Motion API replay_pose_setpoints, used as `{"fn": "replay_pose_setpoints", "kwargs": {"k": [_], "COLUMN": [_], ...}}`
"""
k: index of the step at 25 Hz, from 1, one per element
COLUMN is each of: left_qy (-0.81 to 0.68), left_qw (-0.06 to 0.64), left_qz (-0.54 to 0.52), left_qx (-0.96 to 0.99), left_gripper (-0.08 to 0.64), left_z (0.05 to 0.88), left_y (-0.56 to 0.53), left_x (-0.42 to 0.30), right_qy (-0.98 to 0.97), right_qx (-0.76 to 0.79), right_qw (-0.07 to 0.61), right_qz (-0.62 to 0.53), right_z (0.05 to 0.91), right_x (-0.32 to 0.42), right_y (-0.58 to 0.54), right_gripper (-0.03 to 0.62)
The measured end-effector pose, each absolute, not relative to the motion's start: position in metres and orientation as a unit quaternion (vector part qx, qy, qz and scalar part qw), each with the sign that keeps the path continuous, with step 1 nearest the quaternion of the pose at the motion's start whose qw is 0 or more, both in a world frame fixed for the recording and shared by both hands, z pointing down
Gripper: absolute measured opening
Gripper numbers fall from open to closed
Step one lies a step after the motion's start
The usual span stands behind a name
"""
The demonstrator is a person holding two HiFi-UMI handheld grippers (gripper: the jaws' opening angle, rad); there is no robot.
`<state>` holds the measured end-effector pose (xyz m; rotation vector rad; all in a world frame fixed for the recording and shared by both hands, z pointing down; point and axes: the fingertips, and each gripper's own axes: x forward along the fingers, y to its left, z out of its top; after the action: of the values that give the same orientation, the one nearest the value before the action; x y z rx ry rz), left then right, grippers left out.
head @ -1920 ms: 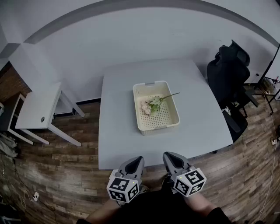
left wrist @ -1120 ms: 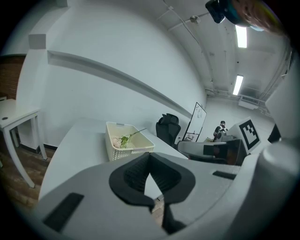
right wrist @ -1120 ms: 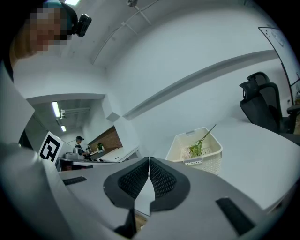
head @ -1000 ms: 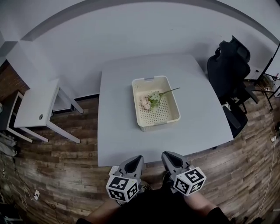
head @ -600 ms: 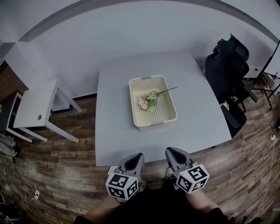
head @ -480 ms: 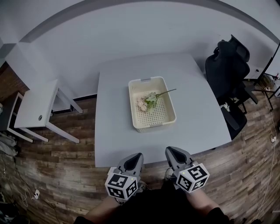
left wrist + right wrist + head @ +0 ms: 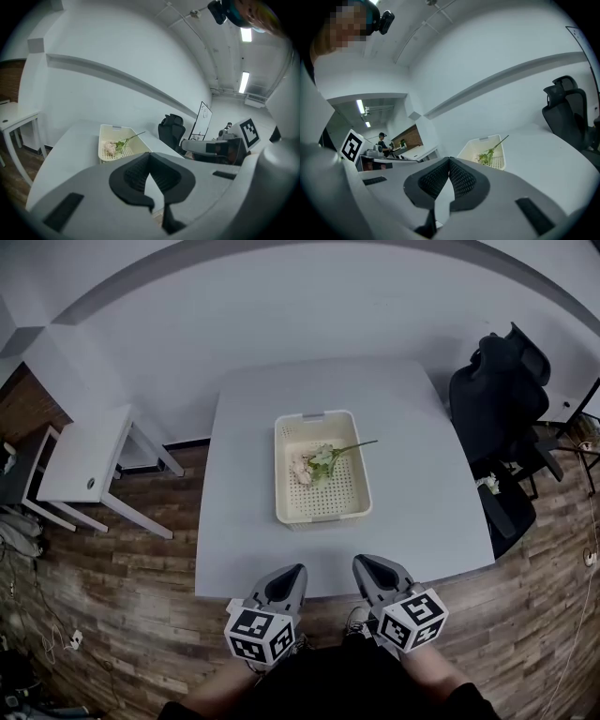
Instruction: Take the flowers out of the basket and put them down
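Note:
A cream perforated basket (image 7: 292, 501) stands in the middle of the grey table (image 7: 244, 521). Inside it lies a sprig of pale pink flowers (image 7: 304, 472) with green leaves; its stem pokes over the right rim. The same basket (image 7: 105, 155) and flowers (image 7: 111, 147) show in the left gripper view, and the basket (image 7: 472, 149) with flowers (image 7: 486, 155) in the right gripper view. My left gripper (image 7: 288, 576) and right gripper (image 7: 368, 568) hover side by side at the table's near edge, well short of the basket. Both are shut with nothing between the jaws.
A black office chair (image 7: 502, 395) stands at the table's right side. A small white side table (image 7: 86, 460) stands to the left on the wooden floor (image 7: 112, 596). A white wall runs behind the table.
The view has shifted a little, so table and basket sit slightly lower and more central. Both grippers stay near the table's front edge, shut. The flowers have not moved.

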<state>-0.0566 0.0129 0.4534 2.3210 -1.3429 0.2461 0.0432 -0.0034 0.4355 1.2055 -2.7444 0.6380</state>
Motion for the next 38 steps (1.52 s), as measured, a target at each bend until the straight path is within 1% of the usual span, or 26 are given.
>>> {"fn": "replay_pose_setpoints", "kwargs": {"k": [26,32,38], "left_qy": [-0.554,-0.565,-0.560], "left_qw": [0.225,0.221,0.224], "left_qz": [0.091,0.091,0.088], "left_qx": [0.796,0.790,0.793], "left_gripper": [0.006,0.006,0.007], "left_z": [0.466,0.463,0.463], "left_y": [-0.038,-0.042,-0.057], "left_x": [0.014,0.016,0.010], "right_qy": [-0.926,-0.930,-0.929], "right_qx": [0.324,0.313,0.317], "right_qw": [0.059,0.058,0.074], "right_qz": [0.185,0.181,0.173], "right_z": [0.442,0.440,0.441], "right_x": [0.111,0.111,0.103], "right_y": [-0.073,-0.082,-0.095], "right_gripper": [0.023,0.023,0.023]}}
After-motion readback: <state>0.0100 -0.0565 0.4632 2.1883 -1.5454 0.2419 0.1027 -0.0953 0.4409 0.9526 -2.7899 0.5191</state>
